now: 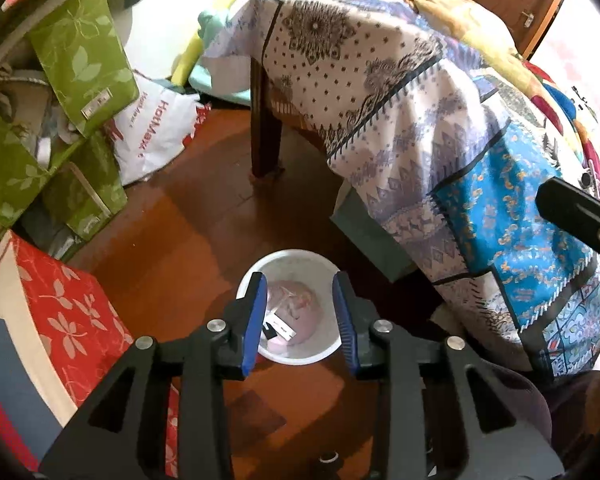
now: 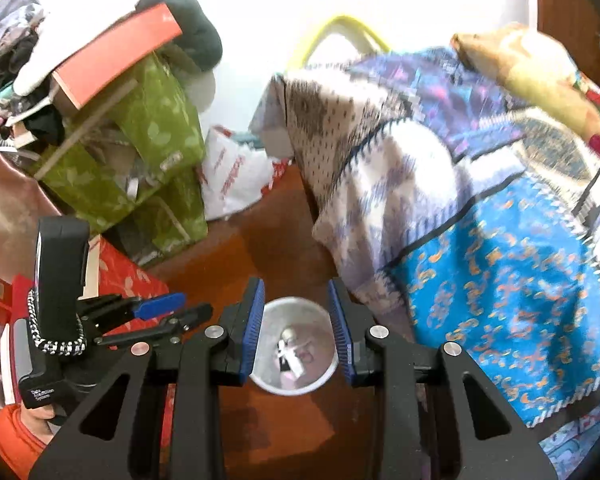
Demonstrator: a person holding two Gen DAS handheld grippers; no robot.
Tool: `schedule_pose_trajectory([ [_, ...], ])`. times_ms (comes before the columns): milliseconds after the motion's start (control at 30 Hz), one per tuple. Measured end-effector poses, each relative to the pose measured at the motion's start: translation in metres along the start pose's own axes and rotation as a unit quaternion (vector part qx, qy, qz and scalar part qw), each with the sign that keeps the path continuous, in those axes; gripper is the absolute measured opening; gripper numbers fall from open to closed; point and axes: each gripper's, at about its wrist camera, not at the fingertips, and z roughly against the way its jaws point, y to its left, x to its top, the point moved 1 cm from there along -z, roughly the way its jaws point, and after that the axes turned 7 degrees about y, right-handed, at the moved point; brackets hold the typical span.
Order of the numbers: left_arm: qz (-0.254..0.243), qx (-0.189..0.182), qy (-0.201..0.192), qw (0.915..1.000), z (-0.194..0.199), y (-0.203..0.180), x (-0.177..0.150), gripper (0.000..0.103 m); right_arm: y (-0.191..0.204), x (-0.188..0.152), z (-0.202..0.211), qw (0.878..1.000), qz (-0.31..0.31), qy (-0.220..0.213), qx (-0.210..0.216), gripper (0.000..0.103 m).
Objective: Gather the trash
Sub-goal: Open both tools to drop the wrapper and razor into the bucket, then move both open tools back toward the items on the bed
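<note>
White bin (image 1: 247, 280) on wood floor, near bed w/ patterned cloth (image 1: 420, 128). Trash (image 1: 292, 312) already inside, pink wrapper plus card. Left gripper (image 1: 300, 316) and right gripper (image 2: 298, 334) poised above rim, both part-open, empty; prob. just after drop. Boxes (image 1: 80, 52) far left.

Floor (image 1: 204, 216): reddish-brown wood. Bin (image 1: 249, 280), lower centre: white, with pinkish contents. Boxes (image 1: 82, 52), upper left: green, pale leaf print. Box (image 1: 68, 312), lower left: red, cream flower print. Draped cloth (image 1: 400, 120), right: white with dark dots, lilac motifs, blue panel with orange figures. Gripper pads (image 1: 256, 320): blue.
</note>
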Motion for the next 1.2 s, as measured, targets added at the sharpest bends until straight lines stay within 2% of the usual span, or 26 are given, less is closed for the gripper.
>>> schedule_pose_trajectory([
  [100, -0.009, 0.005, -0.022, 0.9997, 0.02, -0.006, -0.003, 0.035, 0.001, -0.001, 0.016, 1.0, 0.008, -0.02, 0.006, 0.03],
  [200, -0.024, 0.01, -0.049, 0.9985, 0.044, -0.018, -0.005, 0.04, -0.003, -0.006, 0.03, 0.999, -0.002, -0.036, 0.032, 0.03],
  [300, -0.039, 0.01, -0.075, 0.9963, 0.067, -0.033, -0.008, 0.041, -0.008, -0.011, 0.044, 0.998, -0.015, -0.049, 0.036, 0.03],
  [433, -0.062, 0.002, -0.102, 0.9928, 0.095, -0.057, -0.012, 0.043, -0.018, -0.02, 0.068, 0.997, -0.014, -0.071, -0.002, 0.031],
  [467, -0.068, -0.001, -0.108, 0.9919, 0.101, -0.063, -0.013, 0.043, -0.02, -0.022, 0.073, 0.997, -0.011, -0.072, -0.008, 0.034],
  [500, -0.075, -0.004, -0.114, 0.9906, 0.108, -0.072, -0.014, 0.043, -0.024, -0.024, 0.079, 0.997, -0.01, -0.072, -0.015, 0.045],
  [567, -0.087, -0.009, -0.125, 0.9883, 0.117, -0.086, -0.015, 0.043, -0.032, -0.029, 0.094, 0.996, -0.013, -0.083, -0.023, 0.054],
  [700, -0.113, -0.02, -0.142, 0.9832, 0.135, -0.122, -0.016, 0.044, -0.048, -0.04, 0.127, 0.993, -0.015, -0.11, -0.05, 0.058],
  [833, -0.135, -0.037, -0.154, 0.9781, 0.147, -0.158, -0.017, 0.047, -0.072, -0.05, 0.158, 0.989, -0.034, -0.13, -0.064, 0.07],
  [1000, -0.158, -0.058, -0.165, 0.9718, 0.155, -0.205, -0.015, 0.053, -0.106, -0.062, 0.191, 0.982, -0.058, -0.151, -0.097, 0.072],
  [1200, -0.188, -0.081, -0.161, 0.9656, 0.148, -0.263, -0.009, 0.054, -0.153, -0.08, 0.224, 0.975, -0.091, -0.162, -0.126, 0.072],
])
